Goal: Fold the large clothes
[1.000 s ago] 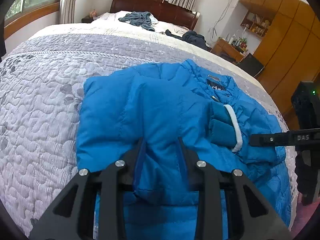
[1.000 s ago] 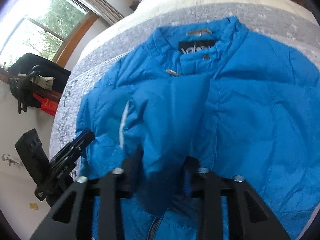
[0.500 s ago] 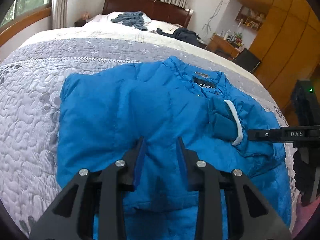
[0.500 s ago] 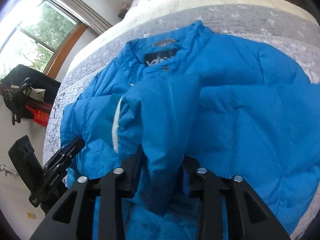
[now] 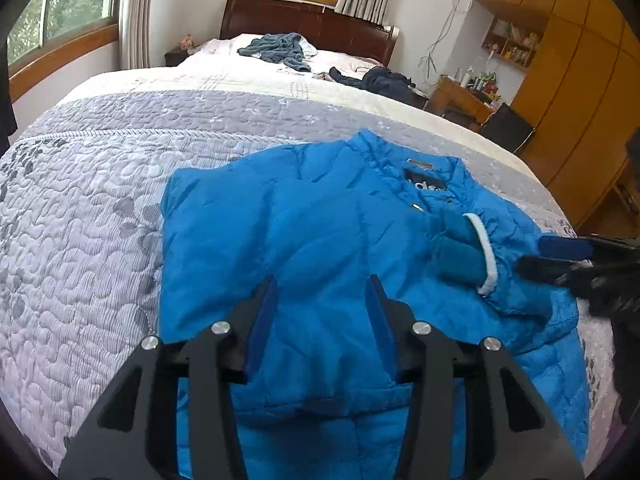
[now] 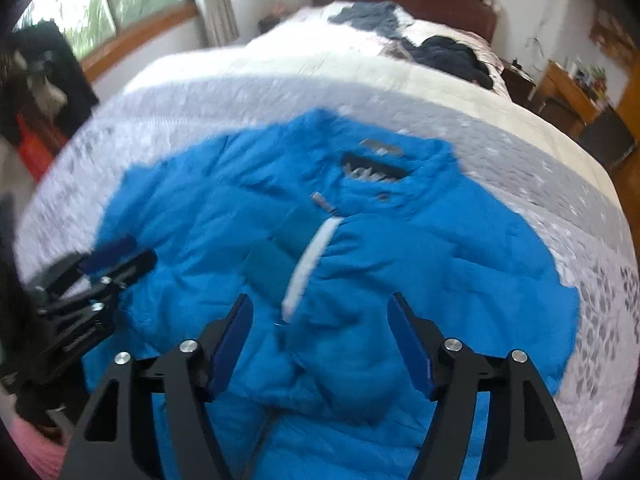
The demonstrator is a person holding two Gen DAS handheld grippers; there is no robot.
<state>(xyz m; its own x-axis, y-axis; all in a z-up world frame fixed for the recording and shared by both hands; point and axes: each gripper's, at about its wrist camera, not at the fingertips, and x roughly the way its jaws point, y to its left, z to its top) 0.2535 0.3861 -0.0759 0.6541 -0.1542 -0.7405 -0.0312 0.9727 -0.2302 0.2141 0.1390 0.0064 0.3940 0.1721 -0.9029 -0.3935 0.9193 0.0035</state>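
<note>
Lying flat on the bed [image 5: 100, 208], the blue jacket [image 5: 304, 240] rests collar-up on a grey quilted bedspread [image 5: 80, 264] with a leaf and pebble pattern. Past the jacket's collar the bedspread gives way to a cream band, then to pale bedding toward the dark wooden headboard [image 5: 308, 20]. A crumpled grey-blue garment [image 5: 280, 50] and a dark garment [image 5: 380, 80] lie near the headboard, well apart from the jacket. One sleeve is folded across the jacket's chest, its teal cuff with a white trim [image 5: 486, 252] lying just below the collar label [image 6: 374, 168].

Both tools hover over the jacket's lower part. The left hand-held gripper [image 5: 320, 316] has its blue-padded fingers spread apart with nothing between them but the fabric beneath. The right hand-held gripper [image 6: 320, 340] is likewise spread wide and holds nothing; its view is blurred.

A window [image 5: 60, 12] with a wooden sill runs along the wall left of the bed, and a second window with curtains sits above the headboard. Right of the bed stand orange-brown wooden cabinets [image 5: 572, 80] and a small desk [image 5: 460, 100] crowded with objects too small to tell.
</note>
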